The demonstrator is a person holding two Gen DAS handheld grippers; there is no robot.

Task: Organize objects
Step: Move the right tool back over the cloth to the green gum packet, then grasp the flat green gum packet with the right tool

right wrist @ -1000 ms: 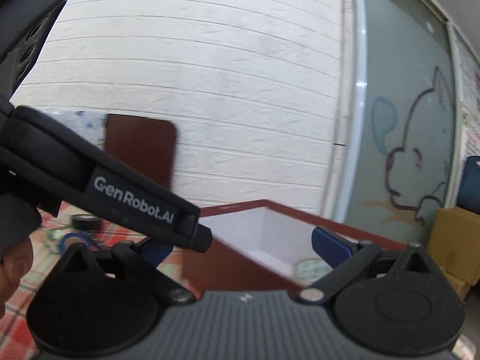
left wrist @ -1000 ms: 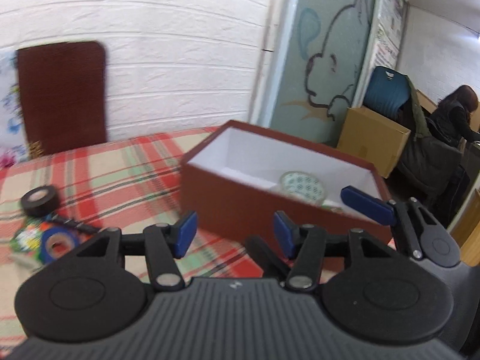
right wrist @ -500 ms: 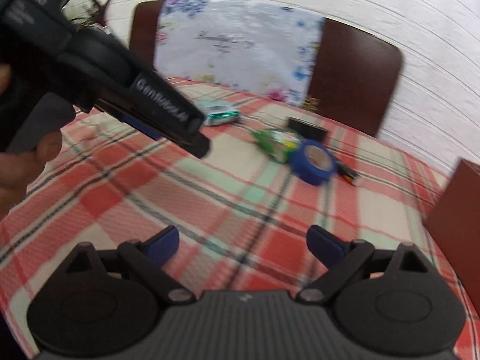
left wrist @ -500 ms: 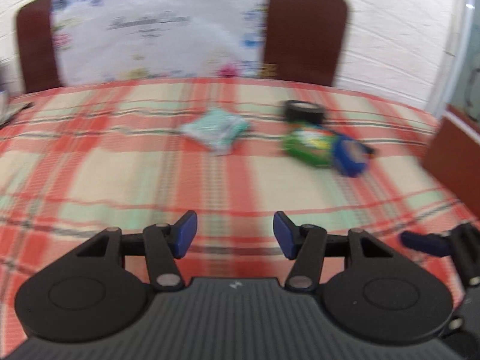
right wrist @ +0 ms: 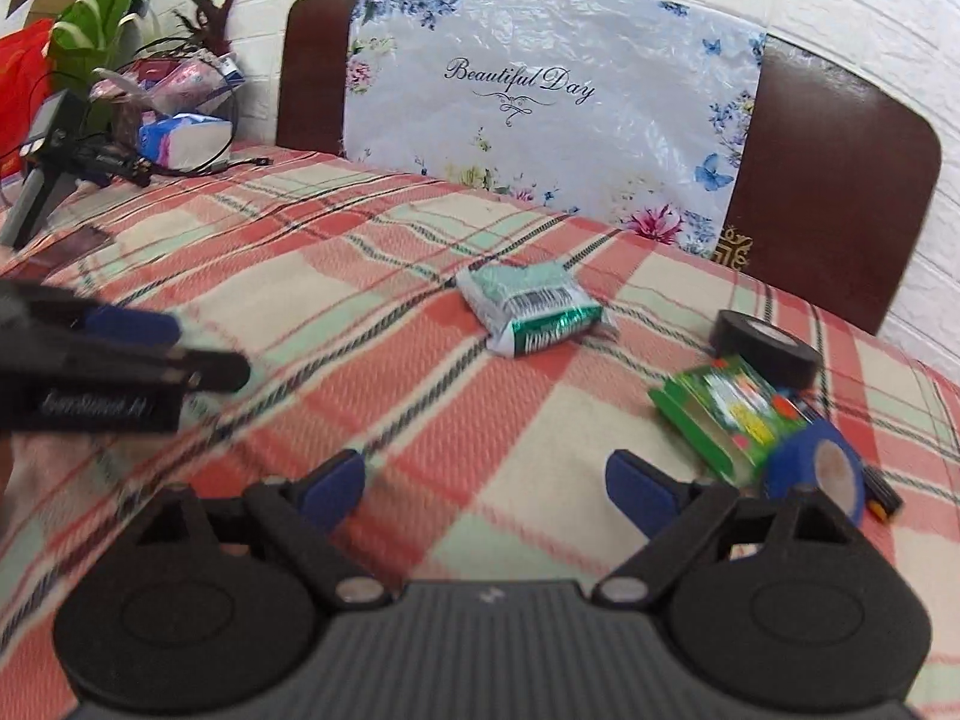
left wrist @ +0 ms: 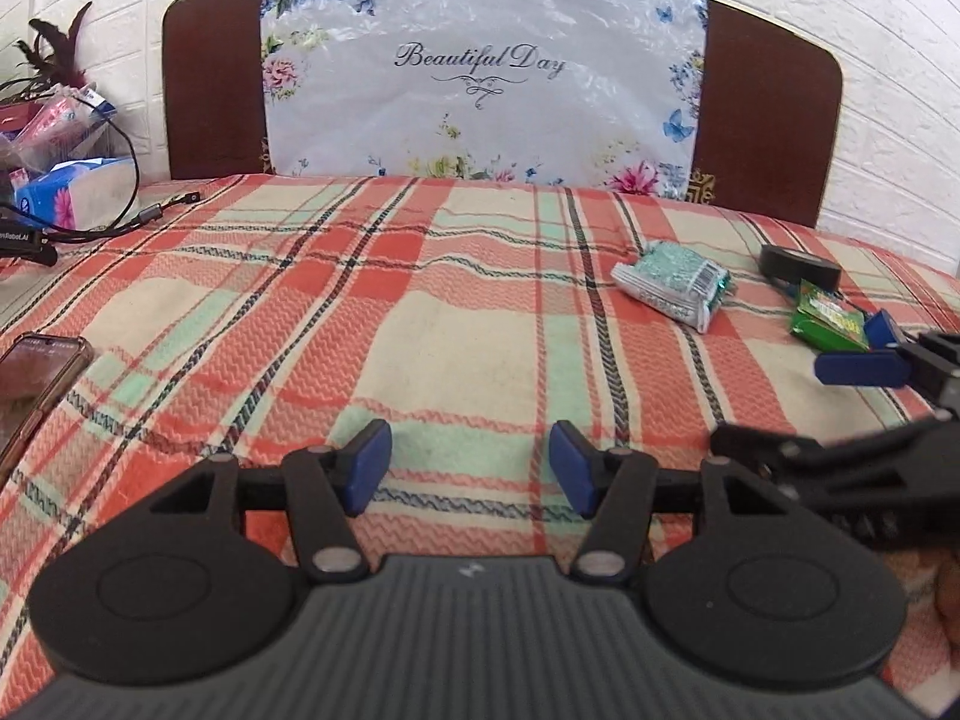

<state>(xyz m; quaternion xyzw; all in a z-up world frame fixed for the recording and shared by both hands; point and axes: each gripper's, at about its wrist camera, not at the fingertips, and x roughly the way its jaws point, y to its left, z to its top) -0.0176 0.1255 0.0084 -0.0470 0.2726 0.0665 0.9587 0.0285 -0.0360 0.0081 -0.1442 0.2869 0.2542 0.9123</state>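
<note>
**Both grippers empty over plaid cloth, loose items ahead**

The left gripper [left wrist: 471, 468] is seen at lower centre of its view, jaws part-way open and opening, nothing between them, only the plaid tablecloth [left wrist: 420, 312] below. The right gripper [right wrist: 485, 480] is held wider, jaws apart, nothing gripped; bare cloth is seen between the pads.

Task items are grouped at the right of both views. A silver-green foil packet [right wrist: 531, 315] lies flat at centre of the right-wrist view, apart from the rest. A green snack pack [right wrist: 720, 414] lies at mid right, touching a blue tape roll [right wrist: 819, 471] at its lower right end; a black tape roll [right wrist: 765, 345] sits just behind. A pen is partly hidden under the blue roll.

Handling, judged: the foil packet is likely light, soft and slippery, so it is best pinched across its short width at the middle. The tape rolls are probably stiff and grippy; the wall can be taken through the hole or the roll clamped across its outside. The snack pack is probably crushable, so a light grip is advised.

A phone [left wrist: 36, 372] lies at the left edge of the left-wrist view.
</note>
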